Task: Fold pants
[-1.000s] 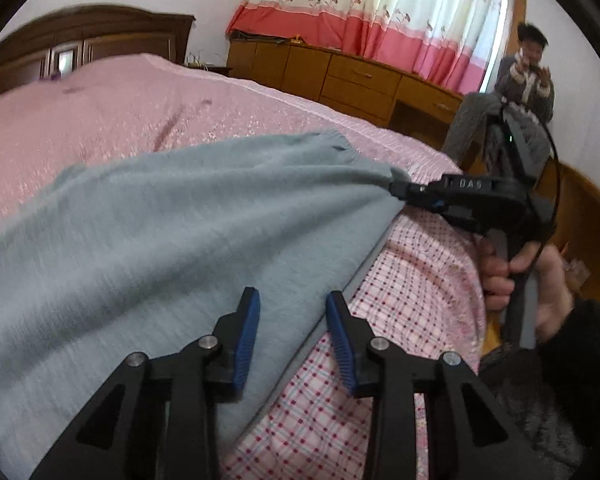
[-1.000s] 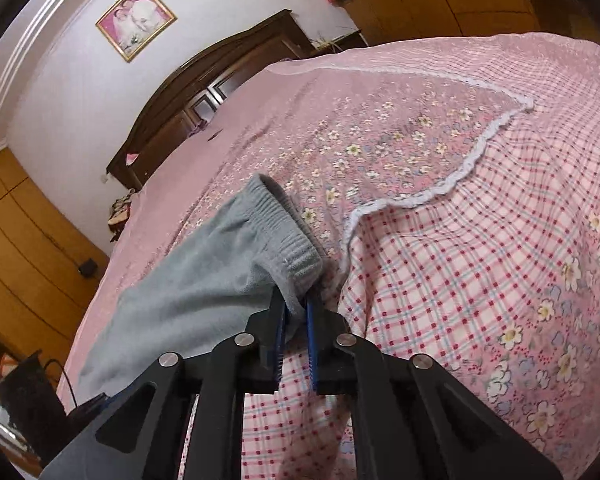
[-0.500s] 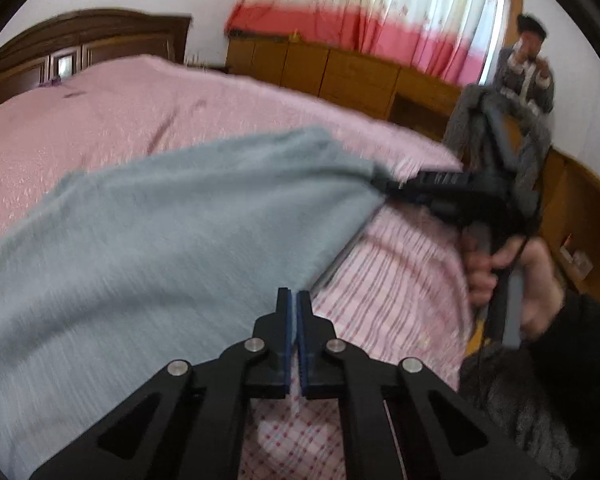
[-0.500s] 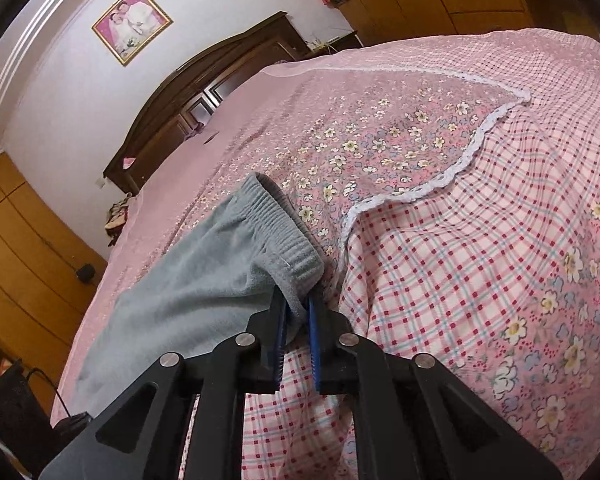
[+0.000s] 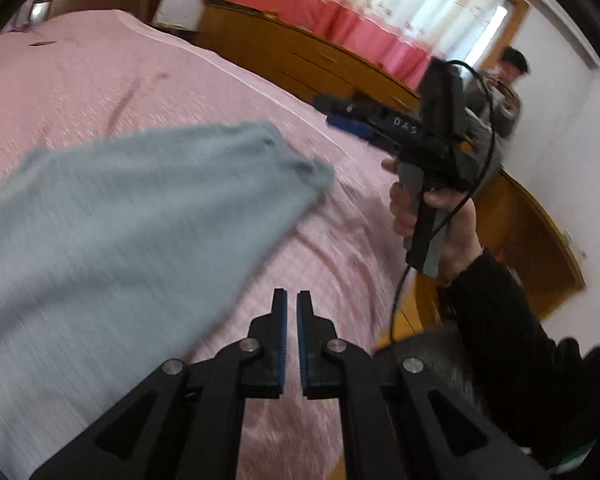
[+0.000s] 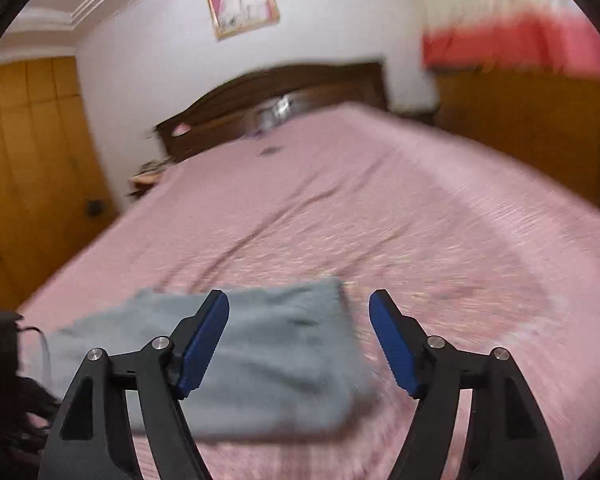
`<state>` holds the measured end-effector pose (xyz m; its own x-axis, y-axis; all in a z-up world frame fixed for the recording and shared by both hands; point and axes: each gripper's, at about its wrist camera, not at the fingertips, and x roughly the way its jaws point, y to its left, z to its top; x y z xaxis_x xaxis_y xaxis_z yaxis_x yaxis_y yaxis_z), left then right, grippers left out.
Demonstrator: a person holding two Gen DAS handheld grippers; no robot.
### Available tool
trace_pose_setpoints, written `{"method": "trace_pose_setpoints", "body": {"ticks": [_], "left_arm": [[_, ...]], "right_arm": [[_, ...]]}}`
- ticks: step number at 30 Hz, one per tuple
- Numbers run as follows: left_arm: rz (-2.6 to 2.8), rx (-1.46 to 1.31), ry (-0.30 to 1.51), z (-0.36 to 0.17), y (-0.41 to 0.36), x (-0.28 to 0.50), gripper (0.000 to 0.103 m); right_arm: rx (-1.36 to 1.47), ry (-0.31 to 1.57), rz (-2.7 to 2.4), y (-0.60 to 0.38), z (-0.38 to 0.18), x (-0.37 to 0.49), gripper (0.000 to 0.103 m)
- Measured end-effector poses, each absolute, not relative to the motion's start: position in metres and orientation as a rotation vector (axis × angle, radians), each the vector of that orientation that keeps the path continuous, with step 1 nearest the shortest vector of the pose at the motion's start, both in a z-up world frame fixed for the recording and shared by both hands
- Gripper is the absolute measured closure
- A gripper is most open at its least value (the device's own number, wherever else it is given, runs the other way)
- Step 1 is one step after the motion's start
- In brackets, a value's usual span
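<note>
The grey pants lie folded on the pink bedspread, blurred by motion. My left gripper is shut with nothing between its blue pads, and it hovers over the bedspread just right of the pants' edge. In the left wrist view a hand holds my right gripper above the bed, clear of the cloth. In the right wrist view my right gripper is opening wide. Its pads are empty, and the grey pants lie below them.
A dark wooden headboard stands at the far end of the bed. A wooden wardrobe is on the left. A low wooden dresser under a red and white curtain runs along the right side. A person sits beyond it.
The right gripper has let go of the pants' waistband, opened and lifted up. The left gripper shut at the pants' edge, then rose and now holds nothing.
</note>
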<state>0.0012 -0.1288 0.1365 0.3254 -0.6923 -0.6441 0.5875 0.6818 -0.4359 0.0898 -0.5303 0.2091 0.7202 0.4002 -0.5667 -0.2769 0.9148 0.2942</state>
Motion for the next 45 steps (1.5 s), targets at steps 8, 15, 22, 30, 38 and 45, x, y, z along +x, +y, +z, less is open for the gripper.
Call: {"method": "trace_pose_setpoints", "body": {"ticks": [8, 15, 22, 30, 38, 45], "left_arm": [[-0.679, -0.166, 0.984, 0.080, -0.163, 0.059, 0.101], [-0.685, -0.239, 0.953, 0.071, -0.150, 0.051, 0.099], [-0.674, -0.349, 0.900, 0.101, -0.128, 0.058, 0.098], [-0.499, -0.291, 1.043, 0.097, -0.165, 0.176, 0.100], [-0.390, -0.238, 1.090, 0.108, -0.143, 0.144, 0.093], [-0.292, -0.222, 0.764, 0.154, 0.037, -0.059, 0.036]], "right_arm": [[-0.133, 0.918, 0.387, -0.453, 0.144, 0.173, 0.076], [0.070, 0.816, 0.329, -0.481, 0.146, 0.192, 0.091], [0.076, 0.796, 0.298, -0.499, 0.144, 0.166, 0.042], [0.201, 0.938, 0.261, -0.540, 0.121, 0.116, 0.088], [0.099, 0.896, 0.213, -0.536, 0.135, 0.104, 0.069], [-0.210, 0.470, 0.362, -0.400, 0.232, 0.012, 0.068]]}}
